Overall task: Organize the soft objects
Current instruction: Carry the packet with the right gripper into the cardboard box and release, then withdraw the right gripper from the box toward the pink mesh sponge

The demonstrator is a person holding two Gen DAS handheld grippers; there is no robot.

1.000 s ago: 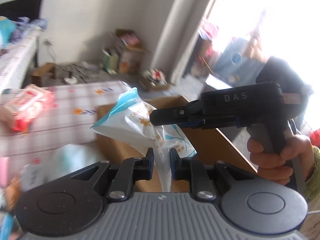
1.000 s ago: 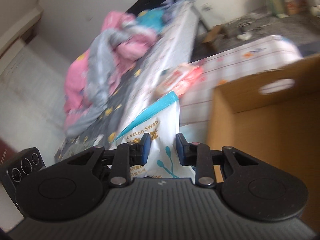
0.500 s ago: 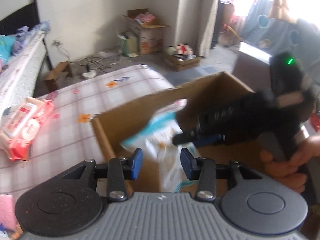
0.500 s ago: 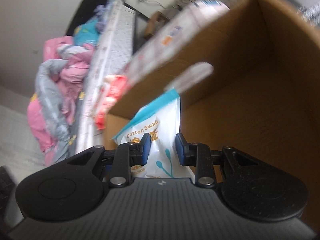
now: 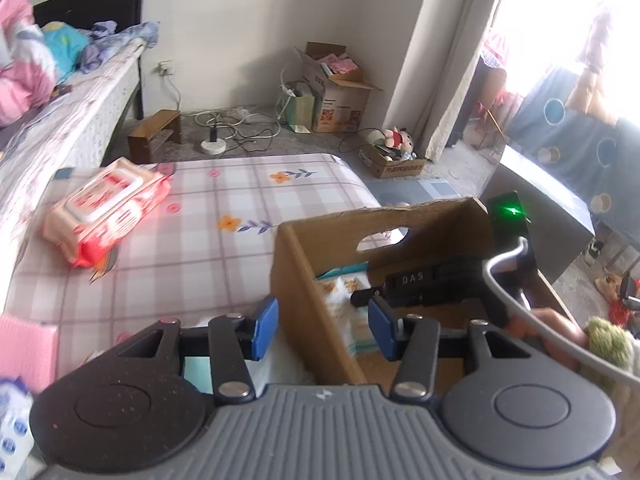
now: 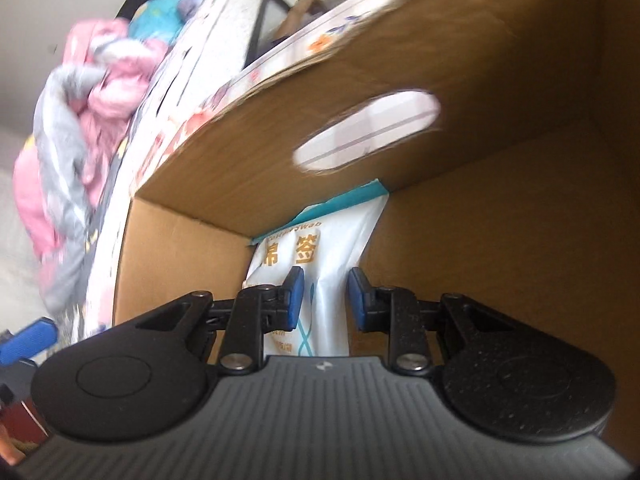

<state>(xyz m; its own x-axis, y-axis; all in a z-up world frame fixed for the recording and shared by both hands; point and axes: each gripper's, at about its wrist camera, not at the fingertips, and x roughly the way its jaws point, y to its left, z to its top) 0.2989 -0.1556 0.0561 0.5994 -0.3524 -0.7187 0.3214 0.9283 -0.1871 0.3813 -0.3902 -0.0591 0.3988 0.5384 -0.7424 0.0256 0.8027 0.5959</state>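
A white and teal cotton swab bag (image 6: pixel 320 248) hangs down inside the brown cardboard box (image 6: pixel 500 240), close to a corner. My right gripper (image 6: pixel 326 298) is shut on the bag, which is pinched between the blue pads. In the left wrist view that right gripper (image 5: pixel 358 298) reaches into the cardboard box (image 5: pixel 304 276) from the right, with the bag (image 5: pixel 340 290) at its tip. My left gripper (image 5: pixel 323 328) holds nothing; its jaws are opening and stand either side of the box's near wall without touching it.
A red and white pack of wet wipes (image 5: pixel 106 208) lies on the checked mattress (image 5: pixel 208 248) left of the box. A pink item (image 5: pixel 24 344) and a blue-dotted pack (image 5: pixel 12 432) sit at the lower left. A hand (image 5: pixel 552 326) holds the right gripper. A bed (image 5: pixel 72 120) runs along the left.
My left gripper let go of the bag, spread its jaws and drew back over the box wall. My right gripper carried the bag down into the box.
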